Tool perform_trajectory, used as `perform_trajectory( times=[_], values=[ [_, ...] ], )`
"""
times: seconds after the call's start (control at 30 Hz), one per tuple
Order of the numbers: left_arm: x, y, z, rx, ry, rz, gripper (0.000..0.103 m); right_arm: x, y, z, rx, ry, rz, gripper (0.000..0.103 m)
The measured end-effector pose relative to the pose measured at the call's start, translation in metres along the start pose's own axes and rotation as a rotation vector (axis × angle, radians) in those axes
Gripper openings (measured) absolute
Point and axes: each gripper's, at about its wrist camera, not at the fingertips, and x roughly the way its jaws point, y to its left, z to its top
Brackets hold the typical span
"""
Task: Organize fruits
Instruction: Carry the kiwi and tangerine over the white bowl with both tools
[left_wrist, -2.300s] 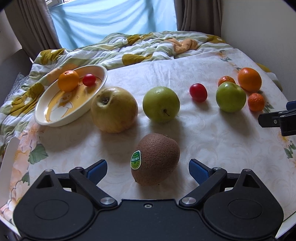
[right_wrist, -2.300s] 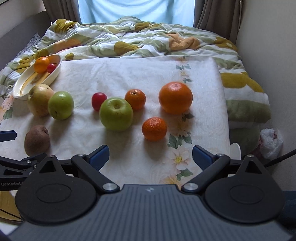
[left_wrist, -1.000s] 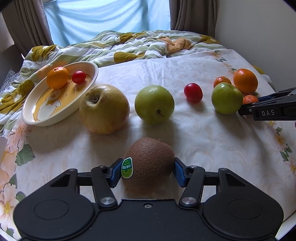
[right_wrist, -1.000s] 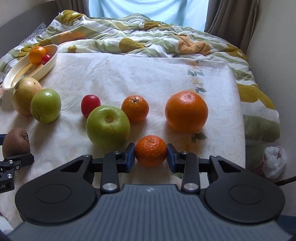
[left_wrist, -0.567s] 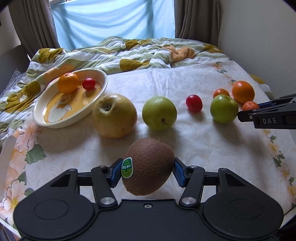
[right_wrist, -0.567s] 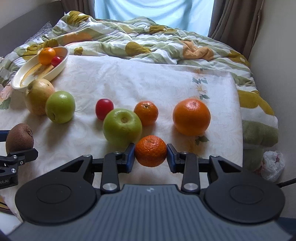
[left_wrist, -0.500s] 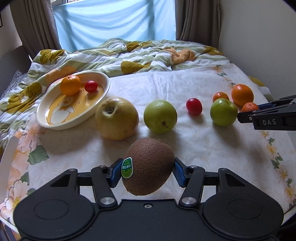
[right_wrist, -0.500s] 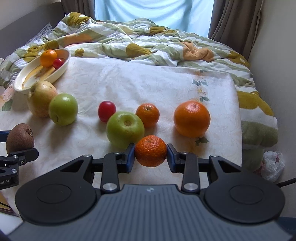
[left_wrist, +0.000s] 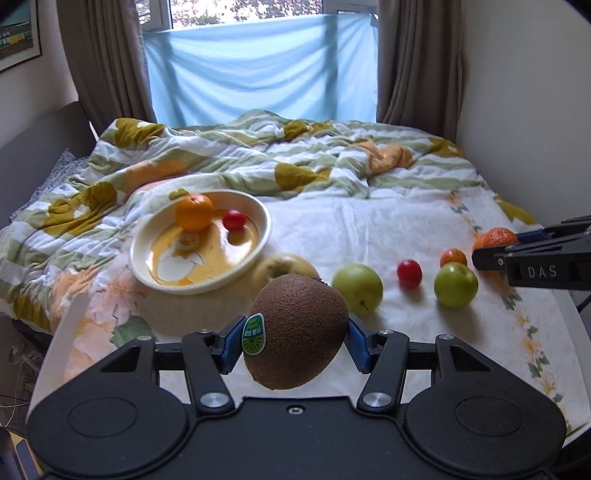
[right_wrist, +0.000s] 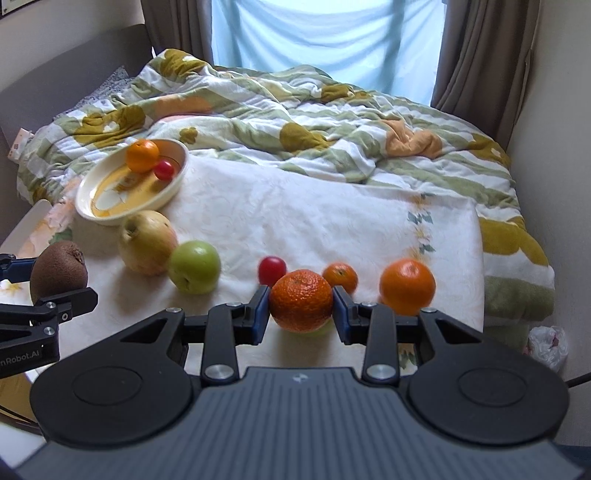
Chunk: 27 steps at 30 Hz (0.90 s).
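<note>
My left gripper (left_wrist: 291, 341) is shut on a brown kiwi (left_wrist: 299, 330) with a green sticker, held above the white cloth. My right gripper (right_wrist: 300, 308) is shut on a small mandarin (right_wrist: 301, 304), also lifted off the cloth. A cream bowl (left_wrist: 147, 271) at the back left holds an orange (left_wrist: 194, 212) and a small red fruit (left_wrist: 234, 220). On the cloth lie a yellow pear (right_wrist: 147, 242), a green apple (right_wrist: 194, 271), a red fruit (right_wrist: 272, 268), a small orange (right_wrist: 340, 277) and a big orange (right_wrist: 407, 286). A second green apple (left_wrist: 455, 284) is mostly hidden behind the mandarin in the right wrist view.
A rumpled green, white and yellow quilt (left_wrist: 258, 155) covers the bed behind the cloth. Walls and brown curtains (left_wrist: 417, 62) close in both sides. A white plastic bag (right_wrist: 546, 347) lies on the floor at the right. The cloth's front edge (left_wrist: 66, 332) drops off at the left.
Both grippers closed on their fruit, the left on the kiwi and the right on the mandarin, and have since lifted them up off the cloth; the table fruit now looks farther away.
</note>
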Motion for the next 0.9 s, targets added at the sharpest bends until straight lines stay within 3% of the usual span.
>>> perform_trajectory(
  times=[0.27,0.5,0.9],
  values=[
    [-0.009,0.049,0.023,-0.017,-0.035,0.023,0.061,-0.012,0.044,0.030,-0.006,-0.024,0.029,0.051],
    [0.002,0.099,0.042,-0.005,-0.037,0.023,0.061,0.002,0.088,0.058,0.015,-0.025,0.051,0.051],
    [0.055,0.161,0.070,0.055,-0.016,-0.017,0.061,0.050,0.145,0.097,0.082,-0.004,0.031,0.051]
  ],
)
